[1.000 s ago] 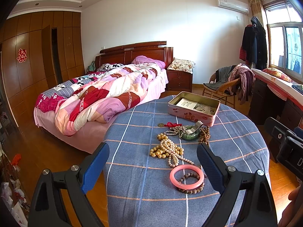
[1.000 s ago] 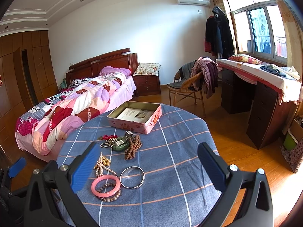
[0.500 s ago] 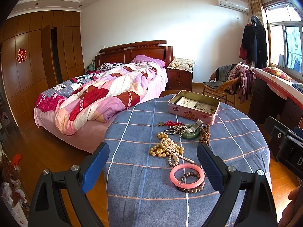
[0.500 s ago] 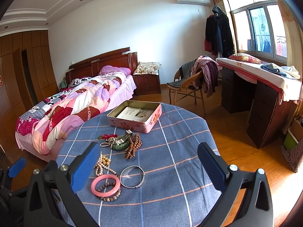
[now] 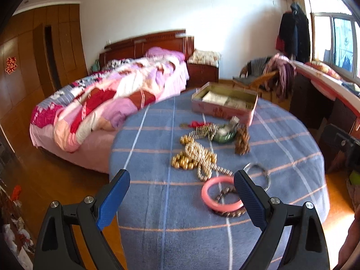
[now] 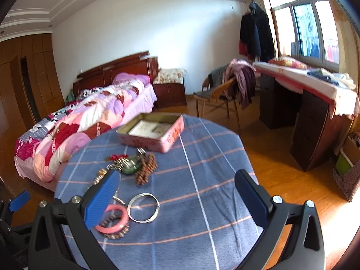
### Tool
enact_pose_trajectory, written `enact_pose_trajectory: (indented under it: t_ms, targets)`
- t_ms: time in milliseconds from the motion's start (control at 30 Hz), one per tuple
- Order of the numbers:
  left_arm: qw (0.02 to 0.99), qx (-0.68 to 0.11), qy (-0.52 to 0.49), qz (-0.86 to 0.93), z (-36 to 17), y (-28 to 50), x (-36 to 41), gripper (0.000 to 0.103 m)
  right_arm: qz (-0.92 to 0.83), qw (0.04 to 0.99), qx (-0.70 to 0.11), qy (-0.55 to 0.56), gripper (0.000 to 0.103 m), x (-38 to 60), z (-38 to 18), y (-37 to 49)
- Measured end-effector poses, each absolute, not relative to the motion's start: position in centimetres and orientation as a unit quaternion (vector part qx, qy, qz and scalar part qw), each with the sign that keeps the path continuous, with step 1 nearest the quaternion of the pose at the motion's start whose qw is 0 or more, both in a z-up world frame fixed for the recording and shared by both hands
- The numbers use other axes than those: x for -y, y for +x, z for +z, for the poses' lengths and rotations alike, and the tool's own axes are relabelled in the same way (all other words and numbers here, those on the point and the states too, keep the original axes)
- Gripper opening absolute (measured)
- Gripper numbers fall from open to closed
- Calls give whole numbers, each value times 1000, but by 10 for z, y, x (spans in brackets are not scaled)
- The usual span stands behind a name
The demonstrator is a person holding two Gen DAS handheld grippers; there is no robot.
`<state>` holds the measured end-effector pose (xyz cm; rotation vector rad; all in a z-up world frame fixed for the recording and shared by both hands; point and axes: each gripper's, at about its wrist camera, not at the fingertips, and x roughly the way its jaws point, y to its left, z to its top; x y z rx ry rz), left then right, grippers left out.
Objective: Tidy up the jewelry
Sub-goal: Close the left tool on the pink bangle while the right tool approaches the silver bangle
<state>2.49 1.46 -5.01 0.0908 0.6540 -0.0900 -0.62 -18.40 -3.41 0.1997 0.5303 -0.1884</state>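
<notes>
We hold our left hand-held gripper (image 5: 181, 185) spread and empty over the worktop (image 5: 157, 202) — the pink bangle (image 5: 221, 194) lies flat just ahead beside its right finger. One silver bangle (image 6: 143, 207) follows, nearer our right hand-held gripper (image 6: 176, 186), also spread. One open tin (image 6: 155, 132) waits beyond.

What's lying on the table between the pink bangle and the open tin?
In the left wrist view, between the pink bangle and the tin lie pearl strands, gold beads, a green piece and brown beads.
</notes>
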Motion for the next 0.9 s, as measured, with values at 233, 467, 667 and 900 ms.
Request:
enact_pose_trajectory:
  t_ms: [233, 467, 667, 900]
  targets:
    - [923, -374, 37, -79, -84, 55, -15, 86, -72, 934, -336, 102, 68, 195, -76, 19]
    - [899, -418, 41, -126, -110, 80, -8, 62, -31, 921, -378, 91, 62, 183, -104, 40]
    - [886, -439, 42, -145, -126, 97, -1, 62, -1, 912, -406, 57, 57, 168, -118, 60]
    - [880, -433, 86, -173, -126, 106, 10, 18, 1, 903, -429, 12, 53, 156, -130, 77]
